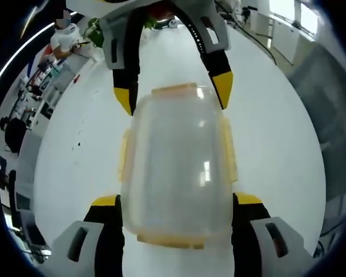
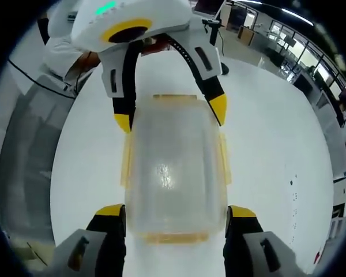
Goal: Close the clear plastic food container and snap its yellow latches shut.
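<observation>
The left gripper (image 1: 176, 202) has its jaws spread either side of the near end of the clear container (image 1: 177, 167), seemingly bracing rather than pinching; the right gripper (image 2: 176, 210) straddles the opposite end likewise. The container sits on the white table (image 1: 277, 133) with its lid on, yellow latches (image 1: 228, 150) flared outward (apparently unsnapped). Each latch probably needs pressing flat while the other gripper steadies the box.
</observation>
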Motion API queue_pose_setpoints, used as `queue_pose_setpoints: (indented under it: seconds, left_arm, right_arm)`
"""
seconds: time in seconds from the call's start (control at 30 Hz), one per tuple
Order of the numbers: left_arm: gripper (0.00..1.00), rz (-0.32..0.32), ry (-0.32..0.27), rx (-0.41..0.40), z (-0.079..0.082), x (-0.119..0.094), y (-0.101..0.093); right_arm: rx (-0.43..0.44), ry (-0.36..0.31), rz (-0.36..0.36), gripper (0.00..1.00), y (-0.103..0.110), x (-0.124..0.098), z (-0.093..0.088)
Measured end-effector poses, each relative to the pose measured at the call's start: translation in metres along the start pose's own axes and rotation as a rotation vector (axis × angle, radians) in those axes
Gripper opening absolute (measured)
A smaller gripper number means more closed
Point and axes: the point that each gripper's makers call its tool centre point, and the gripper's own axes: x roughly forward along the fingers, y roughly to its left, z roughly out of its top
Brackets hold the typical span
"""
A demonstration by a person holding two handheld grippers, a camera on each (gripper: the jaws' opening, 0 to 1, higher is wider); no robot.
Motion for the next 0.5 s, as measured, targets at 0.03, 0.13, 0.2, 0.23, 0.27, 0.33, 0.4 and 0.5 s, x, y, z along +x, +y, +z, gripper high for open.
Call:
queue_pose_setpoints:
  seconds: [0.03, 0.13, 0.2, 0.23, 0.27, 0.33, 0.4, 0.5]
  left_arm:
    - [0.75, 0.001, -0.002, -0.001, 0.0, 0.0, 0.0]
    - [0.75, 0.0, -0.011, -0.003, -0.002, 0.0, 0.004]
    - [0.75, 0.001, -0.01, -0.003, -0.002, 0.0, 0.006]
    - [0.75, 0.001, -0.008, -0.002, -0.003, 0.0, 0.007]
    - [0.75, 0.002, -0.007, -0.002, -0.004, 0.0, 0.009]
    - [0.75, 0.003, -0.006, -0.002, -0.005, 0.001, 0.011]
    - [0.75, 0.003, -0.007, -0.004, -0.006, 0.001, 0.014]
    - [0.75, -0.001, -0.01, 0.002, -0.008, 0.001, 0.018]
  right_arm:
    - [0.0, 0.001, 0.001, 0.69, -0.001, 0.0, 0.0]
    - [-0.001, 0.003, 0.002, 0.69, -0.004, 0.001, 0.002]
    - [0.0, 0.002, 0.002, 0.69, -0.006, 0.002, 0.002]
    - [0.0, 0.002, 0.002, 0.69, -0.008, 0.002, 0.003]
    - [0.0, 0.003, 0.002, 0.69, -0.009, 0.002, 0.003]
    - [-0.002, 0.005, 0.002, 0.69, -0.012, 0.003, 0.004]
    - [-0.003, 0.005, 0.003, 0.69, -0.014, 0.003, 0.005]
    - [0.001, 0.003, 0.004, 0.69, -0.017, 0.003, 0.006]
